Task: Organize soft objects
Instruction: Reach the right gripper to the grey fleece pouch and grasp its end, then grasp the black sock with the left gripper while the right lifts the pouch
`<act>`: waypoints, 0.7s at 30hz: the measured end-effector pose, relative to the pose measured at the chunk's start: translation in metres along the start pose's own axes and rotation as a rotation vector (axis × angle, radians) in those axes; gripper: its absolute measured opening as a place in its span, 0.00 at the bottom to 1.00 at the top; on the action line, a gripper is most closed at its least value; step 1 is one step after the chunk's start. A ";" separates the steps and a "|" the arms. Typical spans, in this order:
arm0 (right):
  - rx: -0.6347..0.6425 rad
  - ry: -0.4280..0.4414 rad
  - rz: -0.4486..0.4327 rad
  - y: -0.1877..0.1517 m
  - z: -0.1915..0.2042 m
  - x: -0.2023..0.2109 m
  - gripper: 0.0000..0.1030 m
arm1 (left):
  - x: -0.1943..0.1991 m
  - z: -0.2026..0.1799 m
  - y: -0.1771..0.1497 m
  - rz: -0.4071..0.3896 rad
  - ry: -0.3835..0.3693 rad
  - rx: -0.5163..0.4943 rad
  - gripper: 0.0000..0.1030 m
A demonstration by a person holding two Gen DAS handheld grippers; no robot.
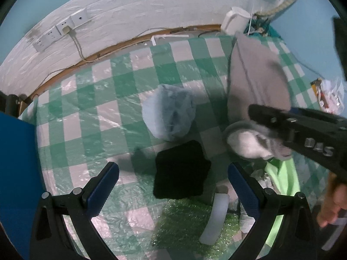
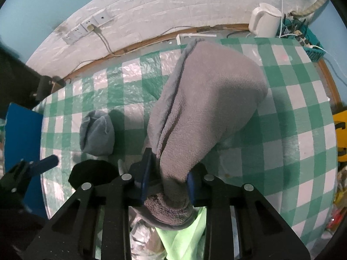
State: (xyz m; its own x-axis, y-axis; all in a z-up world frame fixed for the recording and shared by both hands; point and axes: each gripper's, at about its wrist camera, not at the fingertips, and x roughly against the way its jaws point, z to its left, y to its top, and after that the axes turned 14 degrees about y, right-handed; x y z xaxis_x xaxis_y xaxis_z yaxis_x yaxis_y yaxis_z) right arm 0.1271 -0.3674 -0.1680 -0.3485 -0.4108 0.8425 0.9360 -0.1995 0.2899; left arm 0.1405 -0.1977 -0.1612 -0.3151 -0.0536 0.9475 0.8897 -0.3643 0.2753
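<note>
My right gripper (image 2: 168,173) is shut on a grey fleece cloth (image 2: 206,99), which stretches away from it over the green-checked table (image 2: 292,112). The same cloth (image 1: 256,75) and the right gripper (image 1: 256,111) show at the right of the left wrist view. My left gripper (image 1: 173,186) is open and empty, above a folded black cloth (image 1: 181,171). A rolled light-blue fluffy cloth (image 1: 169,114) lies just beyond the black one; it also shows in the right wrist view (image 2: 96,134). A light-green cloth (image 2: 184,238) lies under the grey one.
A white kettle (image 2: 263,19) and a teal basket of cables (image 2: 303,36) stand at the table's far right corner. A blue panel (image 1: 15,173) is at the left edge. Wall sockets (image 1: 63,30) with a cord are behind. A white tube (image 1: 214,216) lies on bubble wrap near me.
</note>
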 end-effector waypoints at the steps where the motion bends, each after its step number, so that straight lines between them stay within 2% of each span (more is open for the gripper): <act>1: 0.003 0.000 -0.007 -0.001 -0.001 0.003 0.25 | -0.003 -0.005 0.001 0.008 0.012 -0.010 0.98; 2: 0.005 0.000 -0.013 -0.002 -0.002 0.007 0.25 | -0.005 -0.008 0.001 0.013 0.020 -0.023 0.97; 4: 0.009 0.009 -0.022 -0.005 -0.004 0.013 0.25 | -0.010 -0.014 0.001 0.023 0.046 -0.042 0.88; 6: 0.008 0.018 -0.032 -0.006 -0.006 0.019 0.25 | -0.013 -0.018 -0.001 0.031 0.045 -0.051 0.69; 8: 0.002 0.027 -0.040 -0.006 -0.007 0.023 0.25 | -0.016 -0.021 -0.002 0.043 0.045 -0.050 0.60; 12: 0.007 0.035 -0.064 -0.006 -0.008 0.032 0.25 | -0.023 -0.022 -0.003 0.086 0.031 -0.042 0.47; 14: 0.012 0.043 -0.076 -0.007 -0.007 0.037 0.25 | -0.022 -0.022 -0.003 0.081 0.033 -0.032 0.41; 18: 0.012 0.061 -0.096 -0.008 -0.006 0.046 0.25 | -0.014 -0.022 -0.003 0.061 0.021 -0.029 0.38; 21: 0.016 0.070 -0.117 -0.009 -0.005 0.054 0.25 | -0.003 -0.021 -0.005 0.031 0.043 -0.038 0.36</act>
State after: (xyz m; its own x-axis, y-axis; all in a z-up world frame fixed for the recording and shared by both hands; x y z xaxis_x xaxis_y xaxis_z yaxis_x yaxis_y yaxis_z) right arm 0.1001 -0.3920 -0.1270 -0.4572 -0.4471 0.7688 0.8894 -0.2359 0.3917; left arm 0.1300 -0.2153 -0.1693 -0.3020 -0.1048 0.9475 0.8865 -0.3965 0.2387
